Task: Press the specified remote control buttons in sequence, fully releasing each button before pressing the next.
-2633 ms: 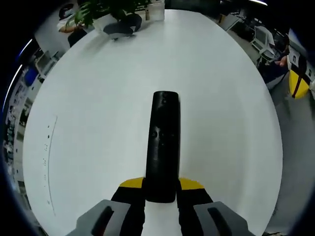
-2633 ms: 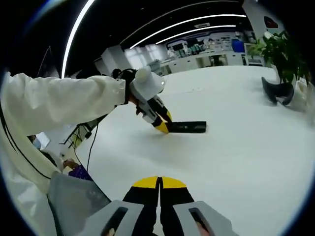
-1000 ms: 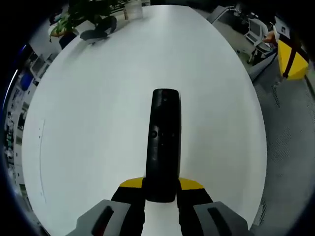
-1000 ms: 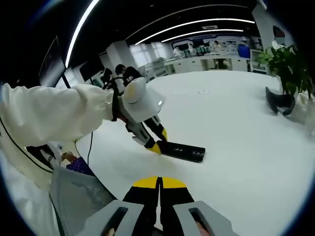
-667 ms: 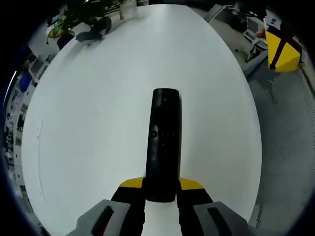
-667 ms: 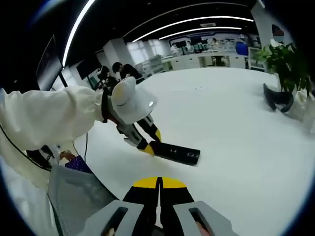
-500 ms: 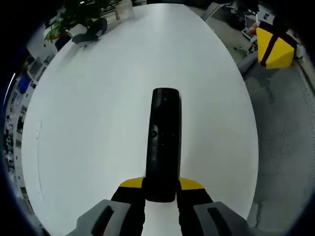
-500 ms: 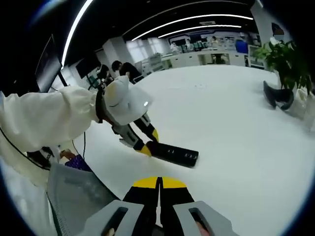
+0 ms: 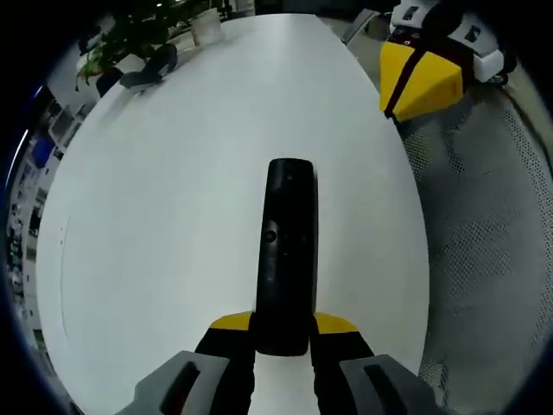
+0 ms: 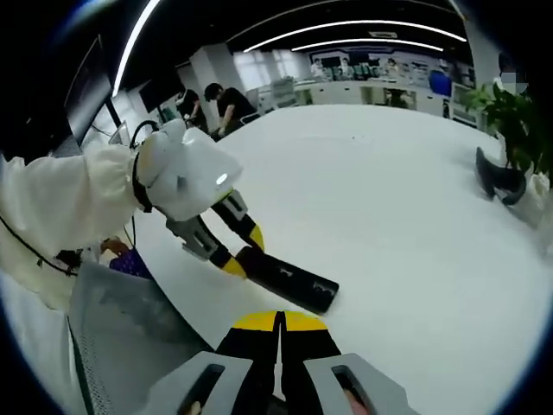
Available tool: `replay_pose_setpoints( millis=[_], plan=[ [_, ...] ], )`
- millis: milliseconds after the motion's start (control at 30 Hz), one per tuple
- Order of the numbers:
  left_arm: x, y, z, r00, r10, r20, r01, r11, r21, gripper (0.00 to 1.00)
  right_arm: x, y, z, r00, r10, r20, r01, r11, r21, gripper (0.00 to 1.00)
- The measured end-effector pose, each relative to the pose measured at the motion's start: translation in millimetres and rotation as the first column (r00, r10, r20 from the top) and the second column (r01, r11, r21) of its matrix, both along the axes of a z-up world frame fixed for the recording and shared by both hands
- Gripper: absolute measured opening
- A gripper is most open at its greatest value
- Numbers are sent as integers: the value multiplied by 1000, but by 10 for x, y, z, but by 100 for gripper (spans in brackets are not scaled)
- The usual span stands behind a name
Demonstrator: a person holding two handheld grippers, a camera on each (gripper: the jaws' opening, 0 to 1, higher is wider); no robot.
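the left gripper (image 9: 282, 333) is clamped on the near end of the black remote control (image 9: 286, 251), holding it just over the white table (image 9: 173, 216), buttons up. the right gripper (image 10: 281, 333) has its jaws closed together and grasps nothing. to press well, keep the remote level and steady, bring the closed tip straight down on one button, then lift fully clear. the right gripper view adds the person's white sleeve (image 10: 60, 207) and a potted plant (image 10: 514, 121); the left gripper view adds the remote's button face.

Large white oval table (image 9: 173, 199) bearing a black remote control (image 9: 285, 251) near, a potted plant (image 9: 138, 35) far
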State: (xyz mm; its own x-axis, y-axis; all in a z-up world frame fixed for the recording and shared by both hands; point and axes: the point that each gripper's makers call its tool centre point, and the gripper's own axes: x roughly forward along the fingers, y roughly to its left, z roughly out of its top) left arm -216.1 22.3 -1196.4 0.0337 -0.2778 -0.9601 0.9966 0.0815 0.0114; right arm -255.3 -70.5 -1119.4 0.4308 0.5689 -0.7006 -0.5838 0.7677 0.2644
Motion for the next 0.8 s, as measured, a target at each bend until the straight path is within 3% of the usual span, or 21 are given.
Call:
replay_pose_setpoints(
  millis=[233,500,600,800],
  plan=[
    [-128,-9,1,1000,-17,-3,17,1000,5,22,-4,-4,-128,998,35,-45,-36,999,-17,0],
    [-325,-7,1,1000,-25,-5,25,1000,-9,22,40,-34,-334,993,83,-78,-91,990,-105,0],
    [-388,-9,-2,1000,-18,-3,18,1000,-16,22,5,-19,-413,987,94,-134,-108,989,-100,0],
    [-493,-11,-3,1000,-15,-8,15,1000,-21,22,-37,-9,-519,978,110,-177,-132,984,-120,0]
  ],
)
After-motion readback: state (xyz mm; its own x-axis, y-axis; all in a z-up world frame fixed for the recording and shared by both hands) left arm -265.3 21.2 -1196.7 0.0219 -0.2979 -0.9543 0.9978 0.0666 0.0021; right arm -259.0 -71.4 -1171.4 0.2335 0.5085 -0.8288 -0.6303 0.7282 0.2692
